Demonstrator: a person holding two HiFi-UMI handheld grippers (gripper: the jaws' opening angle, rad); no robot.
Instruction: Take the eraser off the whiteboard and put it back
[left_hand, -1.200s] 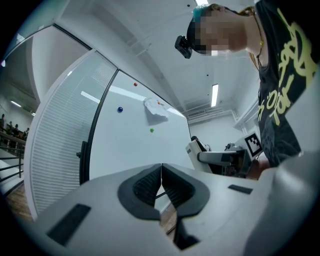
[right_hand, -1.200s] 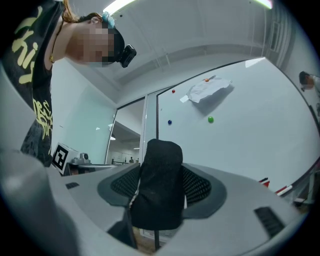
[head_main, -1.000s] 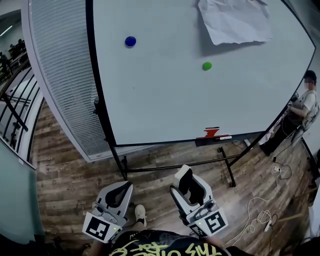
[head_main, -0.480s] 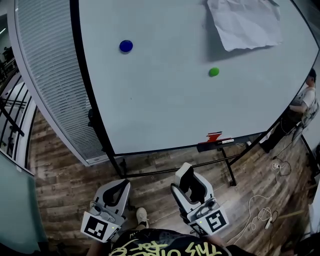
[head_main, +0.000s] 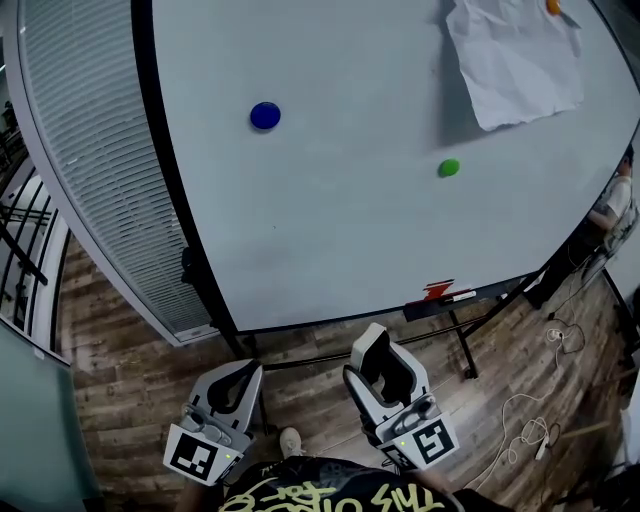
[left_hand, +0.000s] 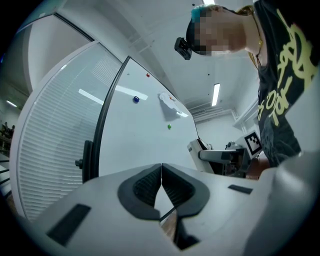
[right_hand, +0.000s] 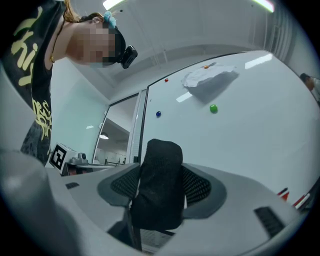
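The left gripper (head_main: 240, 378) had its fingers pressed together on nothing. The right gripper (head_main: 376, 348) pinched one black felt eraser (right_hand: 160, 185) upright between its fingers, off the large white whiteboard (head_main: 350, 220). The board carried one blue round magnet (head_main: 265, 115), one green round magnet (head_main: 448, 168) and one crumpled white paper sheet (head_main: 520, 60).

whiteboard (head_main: 350, 230), blue magnet (head_main: 265, 116), green magnet (head_main: 449, 168), paper (head_main: 520, 60)
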